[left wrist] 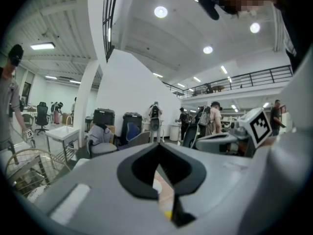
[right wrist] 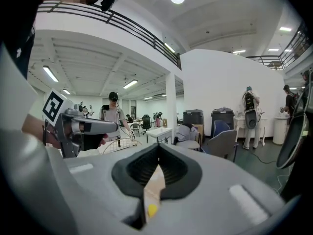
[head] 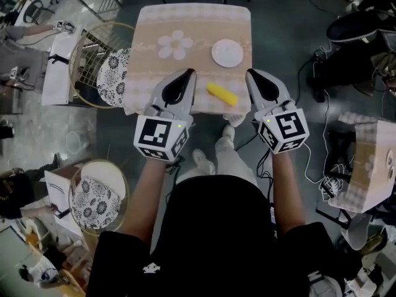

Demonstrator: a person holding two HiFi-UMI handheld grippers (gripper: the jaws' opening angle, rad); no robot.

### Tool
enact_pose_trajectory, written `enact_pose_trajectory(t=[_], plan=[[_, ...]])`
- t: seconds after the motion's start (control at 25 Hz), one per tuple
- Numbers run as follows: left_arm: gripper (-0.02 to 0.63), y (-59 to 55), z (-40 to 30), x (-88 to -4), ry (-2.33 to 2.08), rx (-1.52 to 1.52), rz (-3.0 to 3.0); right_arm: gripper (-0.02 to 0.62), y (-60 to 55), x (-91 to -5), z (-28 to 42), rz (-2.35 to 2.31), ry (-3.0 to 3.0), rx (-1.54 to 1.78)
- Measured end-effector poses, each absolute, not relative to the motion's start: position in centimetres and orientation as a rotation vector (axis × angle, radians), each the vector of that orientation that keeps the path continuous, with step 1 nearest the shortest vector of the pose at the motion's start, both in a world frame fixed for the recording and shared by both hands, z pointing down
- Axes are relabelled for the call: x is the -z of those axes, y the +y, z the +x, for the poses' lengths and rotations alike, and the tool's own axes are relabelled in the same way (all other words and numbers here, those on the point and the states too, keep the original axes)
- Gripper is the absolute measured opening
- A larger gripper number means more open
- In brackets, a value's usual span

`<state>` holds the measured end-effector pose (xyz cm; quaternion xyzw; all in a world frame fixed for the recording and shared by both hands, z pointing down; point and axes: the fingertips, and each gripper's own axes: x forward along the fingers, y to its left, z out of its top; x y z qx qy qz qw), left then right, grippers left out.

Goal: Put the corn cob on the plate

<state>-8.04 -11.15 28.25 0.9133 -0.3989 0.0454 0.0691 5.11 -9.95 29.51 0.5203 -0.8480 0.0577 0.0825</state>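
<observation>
A yellow corn cob (head: 221, 93) lies on the pink checked tablecloth (head: 185, 23) near the table's front edge. The white plate (head: 227, 53) sits empty behind it, toward the right. My left gripper (head: 189, 73) hovers over the table's front left, its tip left of the cob, jaws together and empty. My right gripper (head: 250, 73) is over the front right corner, just right of the cob, also shut with nothing held. Through the slit of the left gripper (left wrist: 157, 146) a bit of the yellow cob (left wrist: 167, 213) shows. The right gripper (right wrist: 158, 147) view likewise shows the cob (right wrist: 152, 210).
A round wire chair with a patterned cushion (head: 114, 67) stands against the table's left side, and another (head: 99, 197) is nearer on the left. A second clothed table (head: 371, 159) is at the right, with cables on the floor. The person's feet (head: 230, 132) are at the table's front.
</observation>
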Motion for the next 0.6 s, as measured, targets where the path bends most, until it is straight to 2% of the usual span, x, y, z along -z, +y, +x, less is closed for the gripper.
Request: enact_pose_trajectory(t=[0.6], plan=[[0.009,-13.9,-6.9,-33.4,-1.223,-0.207,2.627,0.003,-12.5,-36.4,6.3,1.437,-2.503,-0.323]])
